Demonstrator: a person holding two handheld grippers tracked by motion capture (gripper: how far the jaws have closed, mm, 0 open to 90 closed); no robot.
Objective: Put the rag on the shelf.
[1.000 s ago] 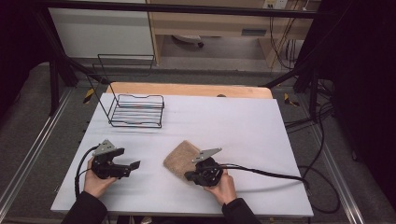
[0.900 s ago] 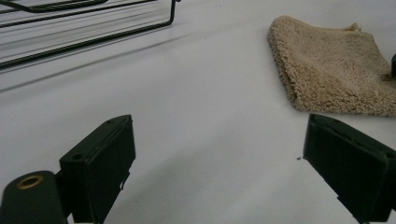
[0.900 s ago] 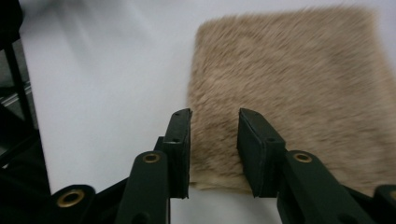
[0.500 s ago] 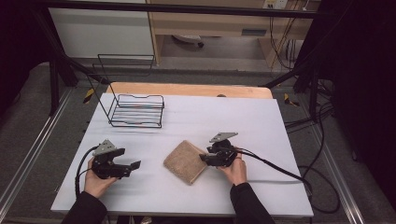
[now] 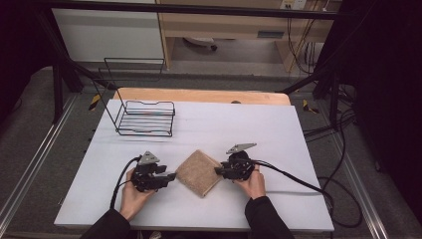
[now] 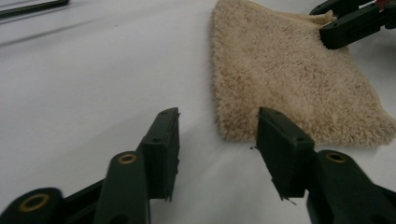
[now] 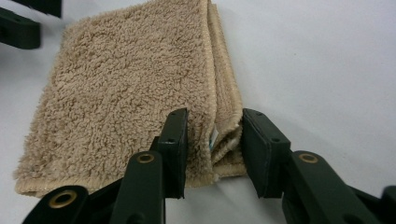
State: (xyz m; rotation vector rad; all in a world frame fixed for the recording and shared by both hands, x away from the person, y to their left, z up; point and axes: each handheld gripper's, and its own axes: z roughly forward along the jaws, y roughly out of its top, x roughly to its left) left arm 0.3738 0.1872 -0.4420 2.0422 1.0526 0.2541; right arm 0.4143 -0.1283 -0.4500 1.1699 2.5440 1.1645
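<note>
At the near edge of the white desk (image 5: 308, 209), the person's two forearms come in, each hand carrying a hand-held gripper. The left hand-held gripper (image 5: 171, 176) lies low and points toward the near-left corner of the folded beige towel (image 5: 199, 172). Its jaws have just been closing, but they are released: in the left gripper view the towel (image 6: 289, 79) lies just in front of them, and nothing is between the pads. I judge that it comes here to take this corner, so the cloth can be handled from two sides.

The right hand-held gripper (image 5: 217, 171) meets the towel at the opposite corner. In the right gripper view its jaws have just been closing, and they stand around the thick folded edge of the towel (image 7: 126, 93), where several layers are stacked. The left pad seems to press into the pile and the right pad touches the layers, so I read it as grasping the towel, though not tightly. The corner is a sensible place, because all layers can be caught together there.

The towel lies flat in the middle of the near half of the desk, turned like a diamond. Farther away, near the far left corner, a black wire basket (image 5: 146, 118) stands empty, well apart from the towel.
</note>
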